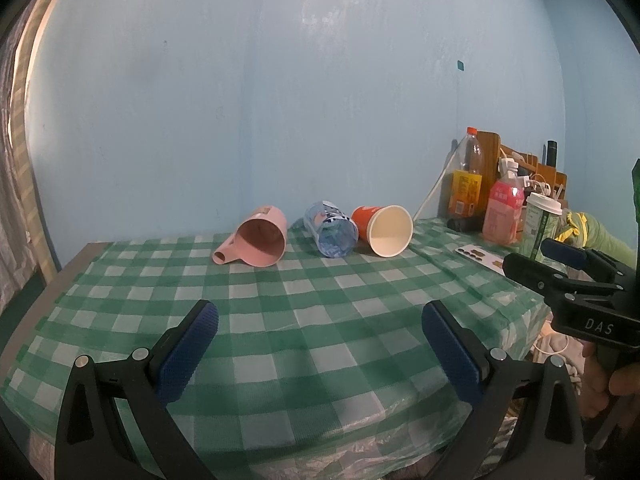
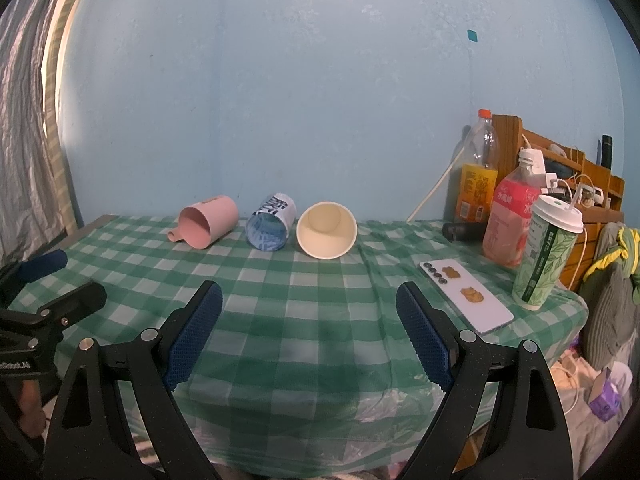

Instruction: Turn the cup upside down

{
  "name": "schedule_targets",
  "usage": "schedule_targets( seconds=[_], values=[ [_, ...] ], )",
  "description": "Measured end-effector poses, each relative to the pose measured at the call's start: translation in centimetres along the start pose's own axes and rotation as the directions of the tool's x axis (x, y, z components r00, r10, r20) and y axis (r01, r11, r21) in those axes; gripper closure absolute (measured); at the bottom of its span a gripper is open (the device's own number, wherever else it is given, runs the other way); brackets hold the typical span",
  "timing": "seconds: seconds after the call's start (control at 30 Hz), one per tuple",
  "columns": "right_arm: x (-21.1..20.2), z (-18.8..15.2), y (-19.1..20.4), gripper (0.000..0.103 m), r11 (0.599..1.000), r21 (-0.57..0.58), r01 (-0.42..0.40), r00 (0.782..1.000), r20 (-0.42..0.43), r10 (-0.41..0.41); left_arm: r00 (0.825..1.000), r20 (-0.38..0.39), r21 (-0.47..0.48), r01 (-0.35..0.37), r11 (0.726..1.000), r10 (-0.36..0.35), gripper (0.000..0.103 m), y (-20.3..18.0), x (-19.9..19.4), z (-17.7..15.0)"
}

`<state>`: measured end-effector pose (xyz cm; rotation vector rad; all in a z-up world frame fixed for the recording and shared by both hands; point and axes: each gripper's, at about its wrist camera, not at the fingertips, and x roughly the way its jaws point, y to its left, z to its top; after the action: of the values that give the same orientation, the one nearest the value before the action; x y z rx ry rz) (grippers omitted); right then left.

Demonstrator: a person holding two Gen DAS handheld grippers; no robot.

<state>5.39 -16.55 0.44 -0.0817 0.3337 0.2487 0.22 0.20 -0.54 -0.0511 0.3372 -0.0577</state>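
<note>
Glossy green-checked tablecloth point(image 2: 304, 320): pink plastic mug point(image 2: 206, 220), blue printed cup point(image 2: 270, 226), orange paper cup point(image 1: 382, 230) lie sideways mid-frame. Left gripper point(image 1: 320, 354) and right gripper point(image 2: 310, 332) both spread, empty.

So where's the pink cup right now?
The pink cup lies on its side at the far end of the checked table, leftmost of three tipped cups in both views, right beside the blue cup.

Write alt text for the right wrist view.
Three cups lie on their sides in a row on a green checked tablecloth: a pink mug, a blue patterned cup and a paper cup. The open right tool frames the foreground; a phone and bottles sit right.
</note>
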Motion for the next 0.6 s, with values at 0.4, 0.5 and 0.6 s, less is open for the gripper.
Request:
schedule_targets(
  seconds=[0.4, 0.5, 0.6],
  values=[
    [0.09, 0.08, 0.0, 0.015, 1.0, -0.001, 0.0, 1.0, -0.003, 0.0, 1.0, -0.014, -0.011, 0.018, 1.0, -0.018, 0.0, 0.24, 0.37, 0.31],
    [0.47, -0.36, 0.23, 0.015, 1.0, -0.003, -0.004, 1.0, -0.01, 0.004, 1.0, -0.019, -0.011, 0.016, 1.0, -0.017, 0.0, 0.29, 0.45, 0.29],
    [0.59, -0.46, 0.16, 0.015, 1.0, -0.001, -0.006, 1.0, -0.014, 0.006, 0.999, -0.028, -0.008, 0.015, 1.0, -0.016, 0.0, 0.24, 0.69, 0.44]
  ],
)
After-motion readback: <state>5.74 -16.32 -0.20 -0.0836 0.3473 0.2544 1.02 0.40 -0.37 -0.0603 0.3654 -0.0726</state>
